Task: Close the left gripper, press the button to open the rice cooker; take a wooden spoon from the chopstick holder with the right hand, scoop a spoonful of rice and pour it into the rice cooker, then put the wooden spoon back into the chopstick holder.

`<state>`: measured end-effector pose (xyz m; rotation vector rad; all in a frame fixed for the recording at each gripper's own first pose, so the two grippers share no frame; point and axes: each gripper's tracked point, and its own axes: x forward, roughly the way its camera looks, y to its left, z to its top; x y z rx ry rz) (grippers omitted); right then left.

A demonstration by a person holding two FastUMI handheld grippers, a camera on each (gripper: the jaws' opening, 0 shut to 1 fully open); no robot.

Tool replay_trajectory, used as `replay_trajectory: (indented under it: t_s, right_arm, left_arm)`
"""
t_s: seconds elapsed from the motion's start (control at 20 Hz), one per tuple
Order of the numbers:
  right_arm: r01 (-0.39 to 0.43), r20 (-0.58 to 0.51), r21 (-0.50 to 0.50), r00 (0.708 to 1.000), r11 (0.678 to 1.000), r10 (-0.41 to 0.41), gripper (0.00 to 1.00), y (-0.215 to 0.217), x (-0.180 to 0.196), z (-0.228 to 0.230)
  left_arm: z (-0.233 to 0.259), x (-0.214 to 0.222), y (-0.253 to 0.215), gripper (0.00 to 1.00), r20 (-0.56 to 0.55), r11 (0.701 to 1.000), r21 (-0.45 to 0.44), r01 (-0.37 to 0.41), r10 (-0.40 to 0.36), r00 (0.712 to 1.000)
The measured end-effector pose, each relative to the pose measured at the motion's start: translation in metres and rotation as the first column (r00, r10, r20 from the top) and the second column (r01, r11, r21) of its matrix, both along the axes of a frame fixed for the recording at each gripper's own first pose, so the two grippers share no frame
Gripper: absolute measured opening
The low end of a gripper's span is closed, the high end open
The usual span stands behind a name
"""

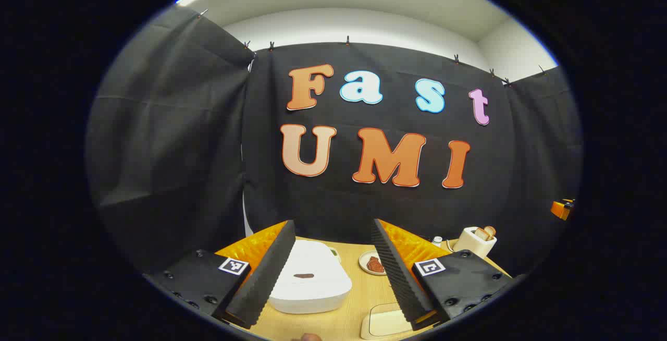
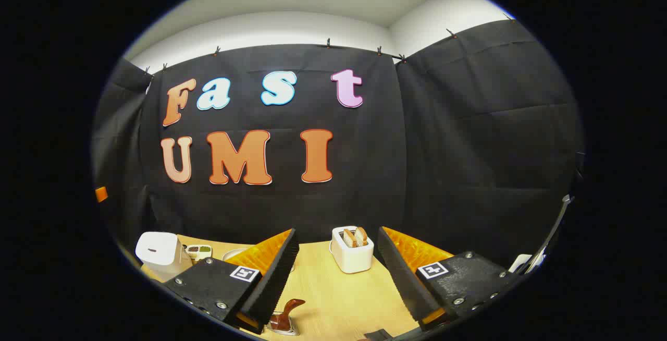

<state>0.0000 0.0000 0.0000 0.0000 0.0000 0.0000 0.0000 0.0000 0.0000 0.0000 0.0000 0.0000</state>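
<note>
Both tongs are hanging released: the left tongs are hovering above the closed rice cooker at the surface's near-left part; the right tongs are idling. Judged first step: clench the left tongs, then press the button.

Left tool: black screwed mounts, square markers.

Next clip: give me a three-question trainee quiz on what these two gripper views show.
1. True or false: the white rice cooker has its lid shut.
2. What stands in the white toaster? A) toast slices B) wooden spoons C) nothing
3. Fill in: the left gripper is ____.

Key: 1 true; 2 A; 3 open. The right gripper is open too, above the light wooden table.
</note>
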Motion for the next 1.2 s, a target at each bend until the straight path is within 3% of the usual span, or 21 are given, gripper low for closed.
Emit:
replay_trajectory:
  t_s: [0.1,0.15,0.25,0.3,0.6,0.65,0.7,0.75,1.2]
  right_arm:
    - [-0.002,0.004,-0.005,1.0,1.0,0.002,1.0,-0.001,0.002,0.002]
    - [0.0,0.003,-0.009,1.0,1.0,0.0,0.95,-0.002,0.002,0.002]
    - [-0.005,0.006,-0.009,1.0,1.0,0.005,1.0,-0.001,0.003,0.004]
    - [-0.01,0.002,-0.008,1.0,1.0,0.01,0.95,0.0,0.003,0.003]
    - [-0.015,-0.011,0.001,1.0,1.0,0.015,0.95,-0.001,0.006,0.0]
    - [-0.015,-0.01,-0.003,1.0,1.0,0.015,1.0,-0.001,0.005,0.001]
    - [-0.015,-0.008,-0.007,1.0,1.0,0.015,0.95,-0.001,0.005,0.003]
    - [-0.015,-0.006,-0.011,1.0,1.0,0.015,1.0,-0.001,0.005,0.004]
    - [-0.001,0.009,-0.01,1.0,1.0,0.001,1.0,-0.008,0.004,0.013]
  left_arm:
    - [0.0,0.002,-0.001,0.97,0.003,1.0,0.015,-0.004,0.004,1.0]
    - [0.001,0.003,0.0,1.0,0.002,1.0,0.019,-0.008,0.008,1.0]
    - [0.0,0.005,-0.001,1.0,-0.003,1.0,0.02,-0.009,0.009,1.0]
    - [0.001,0.004,-0.001,1.0,-0.004,1.0,0.021,-0.011,0.011,1.0]
    - [0.011,-0.001,-0.001,1.0,0.009,0.999,0.032,-0.013,0.013,1.0]
    - [0.012,-0.001,0.001,1.0,0.012,0.999,0.029,-0.019,0.018,1.0]
    - [0.01,-0.002,0.001,1.0,0.009,0.999,0.029,-0.021,0.02,1.0]
    - [0.009,-0.002,0.003,1.0,0.007,0.999,0.032,-0.026,0.025,1.0]
    - [0.005,0.002,0.004,1.0,-0.011,0.999,0.017,-0.029,0.029,1.0]
